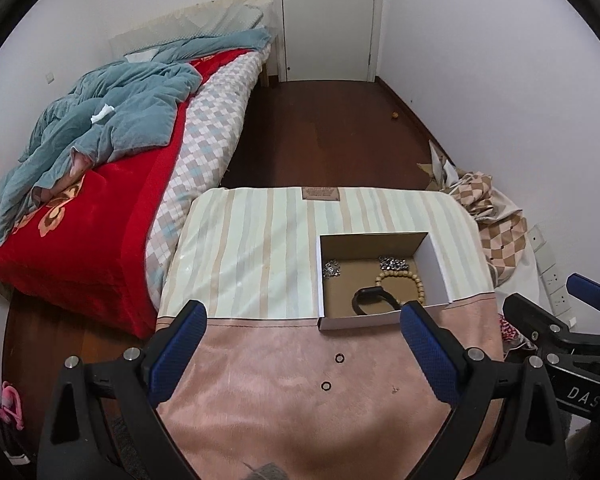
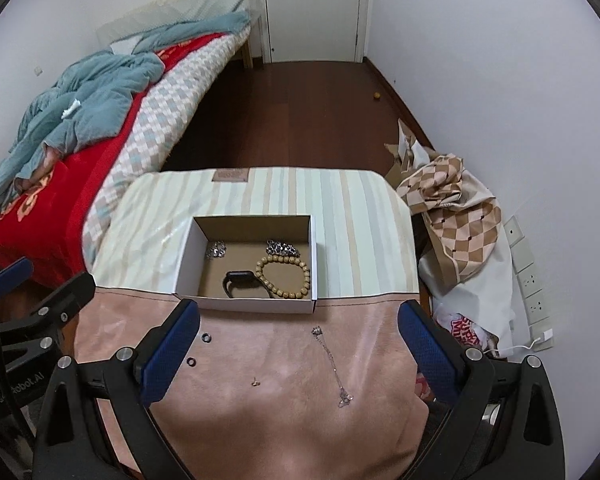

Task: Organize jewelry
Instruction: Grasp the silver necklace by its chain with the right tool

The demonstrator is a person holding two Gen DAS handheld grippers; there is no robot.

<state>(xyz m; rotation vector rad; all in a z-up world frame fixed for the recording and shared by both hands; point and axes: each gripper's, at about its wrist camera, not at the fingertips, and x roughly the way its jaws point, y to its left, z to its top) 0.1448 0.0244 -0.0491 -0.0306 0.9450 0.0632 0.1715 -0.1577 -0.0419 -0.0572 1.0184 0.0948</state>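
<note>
bed [image 1: 100,184] with red cover at left, checked cloth heap [image 2: 460,216] at right. cloth-covered table [image 2: 284,420] below both grippers. open cardboard box [image 2: 248,304] on table, holding bead bracelet [image 2: 284,276], black band [image 2: 242,282], two silver clusters. left gripper [image 1: 304,356] spread wide, empty; right gripper [image 2: 300,356] same. thin chain [image 2: 332,364], two black rings [image 2: 198,350], small stud [image 2: 255,382] loose on pink cloth near box.

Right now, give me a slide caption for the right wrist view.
Open right gripper above silver chain, two dark rings and small earring; cardboard box holds beaded bracelet.
</note>
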